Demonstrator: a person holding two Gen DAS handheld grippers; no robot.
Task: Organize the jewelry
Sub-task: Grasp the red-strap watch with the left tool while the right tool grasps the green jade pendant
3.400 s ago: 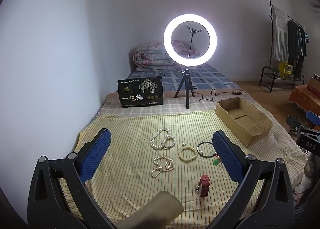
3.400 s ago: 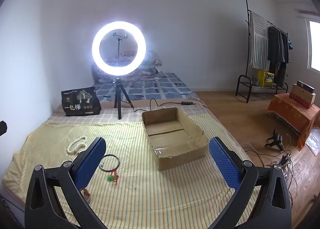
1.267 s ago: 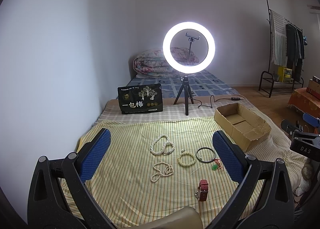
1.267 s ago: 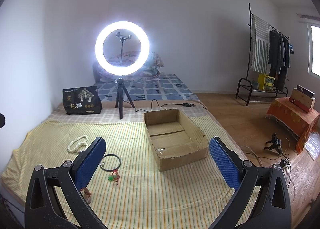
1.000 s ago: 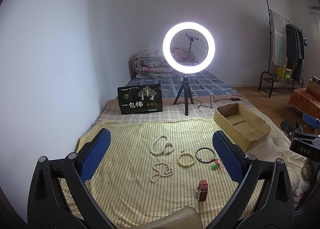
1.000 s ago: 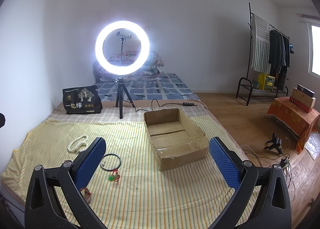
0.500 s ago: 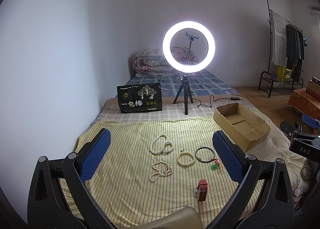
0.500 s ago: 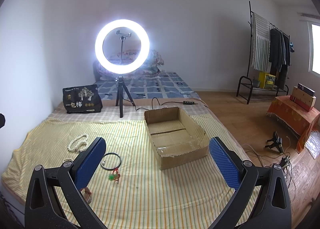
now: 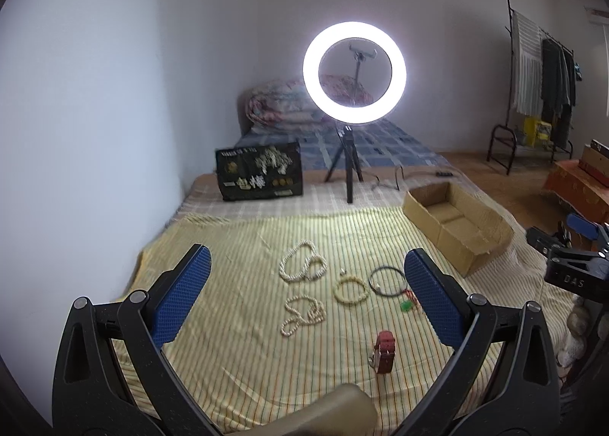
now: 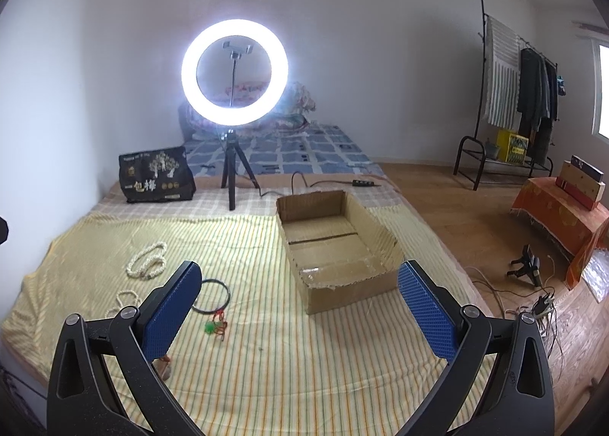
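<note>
So far: nothing sorted, as far as you can see.
Landmark: cardboard box [image 10: 335, 245], open-topped and apparently bare inside, on the striped sheet [image 9: 236, 245].
Pearl strands: one [image 9: 302, 265] well left of the box, another [image 9: 302, 316] nearer you.
Bead bracelet [image 9: 351, 289]: between the strands and the box.
Black bangle [image 9: 387, 280]: left of the box, closest piece to it; green charm [image 10: 213, 327] just beside it.
Red watch [image 9: 385, 346]: nearest you, well apart from the box.
Left gripper [image 9: 304, 299]: fingers wide, holding nothing.
Right gripper [image 10: 297, 310]: fingers wide, holding nothing, aimed near the box.
Left to do: every piece, by my reading; the box looks like the likely destination.
</note>
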